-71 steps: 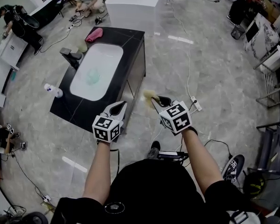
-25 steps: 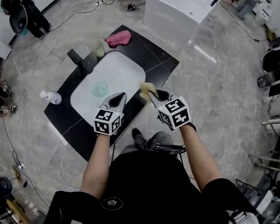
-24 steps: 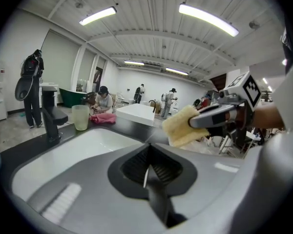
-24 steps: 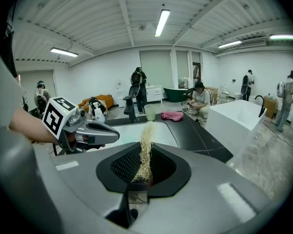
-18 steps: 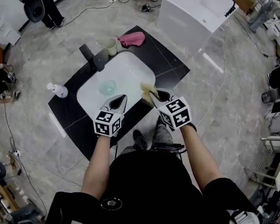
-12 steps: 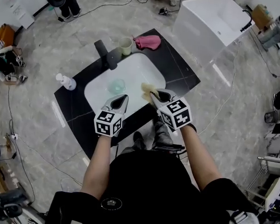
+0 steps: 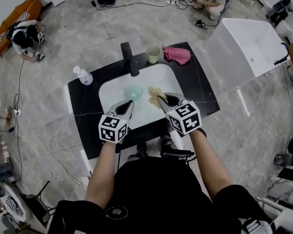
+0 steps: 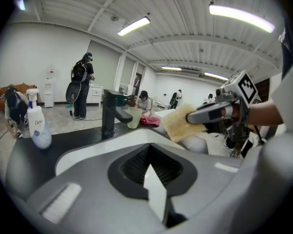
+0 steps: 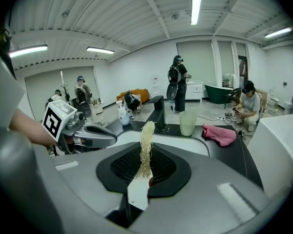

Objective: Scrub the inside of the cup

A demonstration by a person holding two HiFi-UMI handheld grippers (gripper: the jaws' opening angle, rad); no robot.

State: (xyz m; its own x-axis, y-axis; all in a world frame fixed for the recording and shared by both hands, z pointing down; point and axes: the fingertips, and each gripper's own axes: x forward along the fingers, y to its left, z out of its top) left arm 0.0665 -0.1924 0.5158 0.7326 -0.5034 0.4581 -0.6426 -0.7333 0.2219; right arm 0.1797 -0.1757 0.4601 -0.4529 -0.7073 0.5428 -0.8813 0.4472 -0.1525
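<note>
A clear teal cup (image 7: 135,92) stands inside the white sink (image 7: 116,87), just beyond my left gripper (image 7: 128,104). That gripper is shut with nothing between its jaws (image 8: 149,168). My right gripper (image 7: 159,98) is shut on a yellow sponge (image 7: 154,93), which hangs over the sink's near right part. In the right gripper view the sponge (image 9: 147,140) stands edge-on between the jaws of the right gripper (image 9: 143,178). From the left gripper view, the sponge (image 8: 178,124) shows to the right. A pale green cup (image 7: 153,54) stands on the counter behind the sink.
A black faucet (image 7: 129,58) rises at the sink's back edge. A soap bottle (image 7: 83,75) stands on the black counter (image 7: 83,126) at left, a pink cloth (image 7: 178,55) lies at back right. A white bathtub (image 7: 249,52) stands to the right. People and cables are on the floor beyond.
The sink counter has come closer and now lies straight in front of both grippers. Both grippers keep the same pose, the right one still gripping the sponge.
</note>
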